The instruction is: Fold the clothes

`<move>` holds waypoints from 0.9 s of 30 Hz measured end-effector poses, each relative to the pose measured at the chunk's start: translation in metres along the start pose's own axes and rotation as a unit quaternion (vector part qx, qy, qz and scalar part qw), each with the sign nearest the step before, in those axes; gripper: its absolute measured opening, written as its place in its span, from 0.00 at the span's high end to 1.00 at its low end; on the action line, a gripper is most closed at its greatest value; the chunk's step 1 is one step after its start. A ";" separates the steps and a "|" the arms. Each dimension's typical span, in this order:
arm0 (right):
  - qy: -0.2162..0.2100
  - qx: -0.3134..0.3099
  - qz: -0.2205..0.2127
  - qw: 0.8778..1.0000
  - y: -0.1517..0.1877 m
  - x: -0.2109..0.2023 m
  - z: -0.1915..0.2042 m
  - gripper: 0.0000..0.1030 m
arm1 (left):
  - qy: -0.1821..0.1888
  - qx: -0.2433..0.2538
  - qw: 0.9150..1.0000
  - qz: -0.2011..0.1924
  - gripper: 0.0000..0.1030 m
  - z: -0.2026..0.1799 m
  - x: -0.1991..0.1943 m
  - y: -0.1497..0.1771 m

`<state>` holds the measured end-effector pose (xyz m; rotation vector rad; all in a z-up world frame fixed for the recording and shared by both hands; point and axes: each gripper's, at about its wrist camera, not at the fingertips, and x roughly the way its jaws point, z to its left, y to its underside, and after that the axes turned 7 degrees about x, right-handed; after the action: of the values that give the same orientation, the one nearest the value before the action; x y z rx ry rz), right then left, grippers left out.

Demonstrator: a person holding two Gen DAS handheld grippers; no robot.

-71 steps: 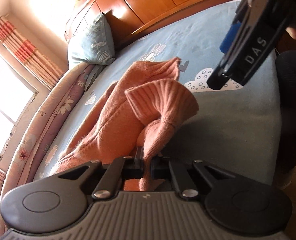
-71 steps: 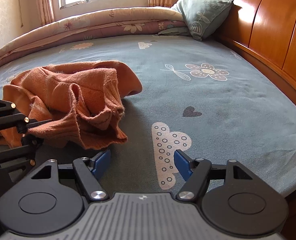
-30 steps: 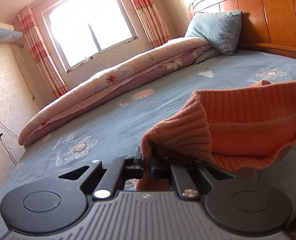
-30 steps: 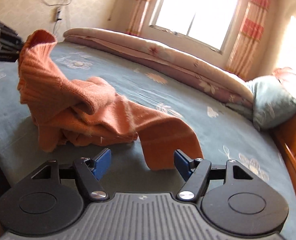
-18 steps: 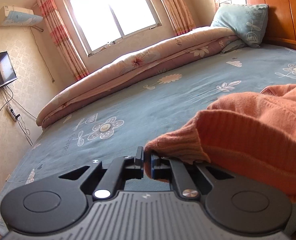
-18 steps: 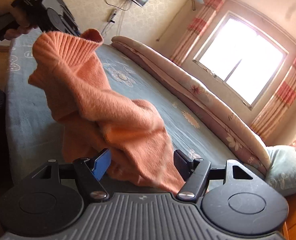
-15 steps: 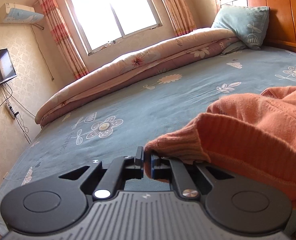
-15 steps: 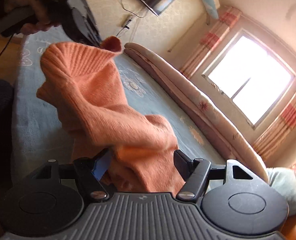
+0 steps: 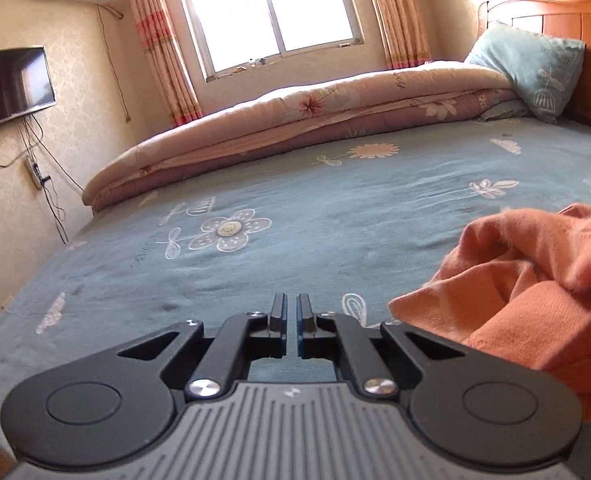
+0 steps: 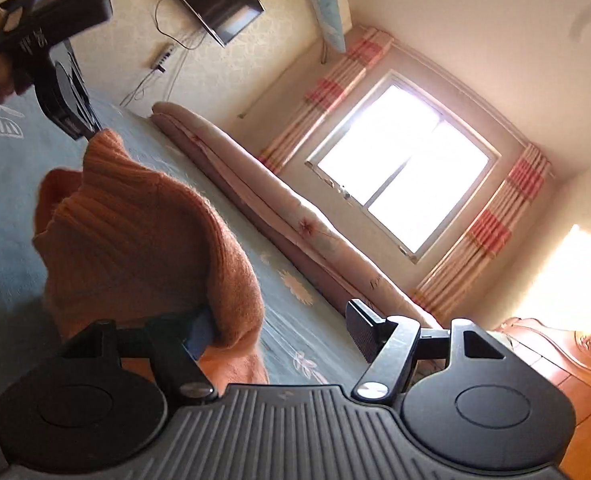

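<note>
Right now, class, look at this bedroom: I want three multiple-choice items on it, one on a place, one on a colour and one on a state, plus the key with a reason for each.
1. Where is the blue pillow?
A. on the floor
B. against the wooden headboard
C. under the television

2. What colour is the sweater?
A. orange
B. green
C. white

3. How do the jaws of the right gripper stand?
A. shut tight
B. wide open
C. clamped on the pillow

Key:
1. B: the pillow leans at the head of the bed, right by the headboard.
2. A: the knit is orange in both views.
3. B: the jaws stand far apart, and the sweater only lies against one of them.
</note>
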<state>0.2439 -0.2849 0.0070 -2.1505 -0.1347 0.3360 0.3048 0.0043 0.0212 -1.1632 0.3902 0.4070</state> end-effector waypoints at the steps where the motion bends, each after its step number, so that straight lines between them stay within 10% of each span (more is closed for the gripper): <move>1: -0.004 0.007 0.007 1.000 0.002 0.001 -0.003 0.29 | 0.010 0.009 1.000 -0.004 0.97 -0.002 -0.002 0.001; 11: -0.077 -0.071 -0.017 0.994 0.000 -0.018 0.038 0.29 | 0.054 0.092 0.994 -0.006 0.89 -0.031 -0.022 0.024; 19: -0.100 -0.233 -0.065 0.965 0.003 -0.035 0.091 0.30 | 0.072 0.126 0.989 0.006 0.89 -0.033 -0.029 0.041; 23: -0.125 -0.251 -0.055 0.958 -0.007 -0.039 0.096 0.80 | 0.084 0.149 0.985 0.007 0.88 -0.036 -0.034 0.053; 27: -0.127 -0.243 -0.028 0.961 -0.013 -0.037 0.083 0.87 | 0.112 0.169 0.979 0.000 0.84 -0.038 -0.040 0.065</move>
<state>0.1846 -0.2200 -0.0194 -2.5717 -0.4650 0.5947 0.2341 -0.0137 -0.0239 -0.8782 0.6297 0.1990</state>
